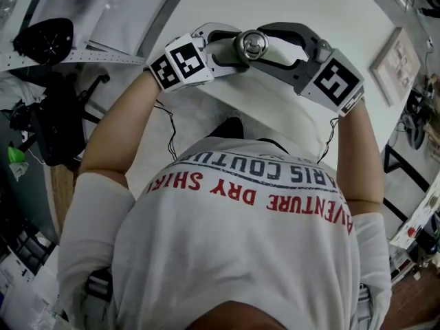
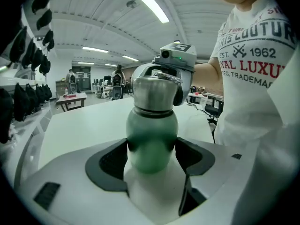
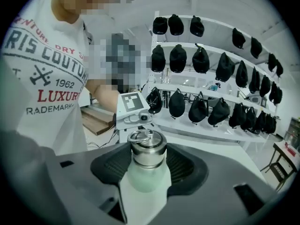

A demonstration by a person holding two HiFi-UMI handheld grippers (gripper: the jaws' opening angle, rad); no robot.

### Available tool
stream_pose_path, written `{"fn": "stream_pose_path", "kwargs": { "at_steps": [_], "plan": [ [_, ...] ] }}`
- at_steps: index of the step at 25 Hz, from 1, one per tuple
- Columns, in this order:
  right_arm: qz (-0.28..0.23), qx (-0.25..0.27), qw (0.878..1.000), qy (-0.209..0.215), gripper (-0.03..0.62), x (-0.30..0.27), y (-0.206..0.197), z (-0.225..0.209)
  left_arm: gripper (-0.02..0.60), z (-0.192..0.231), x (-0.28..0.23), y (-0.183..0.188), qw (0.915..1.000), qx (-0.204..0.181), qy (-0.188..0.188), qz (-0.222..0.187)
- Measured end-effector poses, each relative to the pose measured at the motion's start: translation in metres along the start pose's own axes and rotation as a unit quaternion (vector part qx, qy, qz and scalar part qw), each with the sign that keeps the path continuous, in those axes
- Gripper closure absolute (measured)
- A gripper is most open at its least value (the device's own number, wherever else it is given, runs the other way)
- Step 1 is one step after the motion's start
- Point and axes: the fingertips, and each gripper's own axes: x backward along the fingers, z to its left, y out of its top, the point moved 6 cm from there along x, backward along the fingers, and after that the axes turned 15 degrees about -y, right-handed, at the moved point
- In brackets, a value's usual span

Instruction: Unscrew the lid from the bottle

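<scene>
Above the white bench (image 1: 289, 5), head view, left gripper (image 1: 230, 47) and right gripper (image 1: 275, 45) are meeting at the steel lid (image 1: 251, 45). Left gripper view: its fingers (image 2: 110, 161) are clamping the green bottle (image 2: 152, 139). Right gripper view: its fingers are squeezing the lid atop the bottle.

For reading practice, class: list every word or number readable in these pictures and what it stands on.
"RIS COUTUR": T-shirt, ends cut off.
"EST. 1962": same shirt.
"LUXU", "TRADEMAR": same shirt, cut off.
"DRY": same shirt, neighbouring words unclear.
No text: bottle, lid.
</scene>
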Motion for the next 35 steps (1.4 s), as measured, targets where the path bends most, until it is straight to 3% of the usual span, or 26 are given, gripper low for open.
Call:
{"fn": "stream_pose_path", "kwargs": {
  "at_steps": [9,17,26,31,35],
  "plan": [
    [0.01,0.048,0.996,0.081,0.356,-0.001,0.004,-0.005,0.244,0.006,0.0,0.004,0.9952,-0.039,-0.08,0.04],
    [0.03,0.07,0.992,0.104,0.356,-0.004,0.008,-0.005,0.244,0.005,0.002,0.003,0.9943,-0.043,-0.091,0.037],
    [0.02,0.016,0.998,0.06,0.312,0.002,0.003,-0.002,0.244,0.003,-0.001,0.001,0.998,-0.023,-0.055,0.021],
    [-0.023,-0.063,0.998,-0.009,0.303,0.018,0.01,-0.003,0.244,-0.007,-0.004,0.002,0.9999,0.008,-0.003,-0.006],
    [-0.03,-0.076,0.996,-0.046,0.301,0.023,0.004,0.011,0.244,-0.014,-0.005,0.0,0.9974,0.04,0.052,-0.029]
  ]
}}
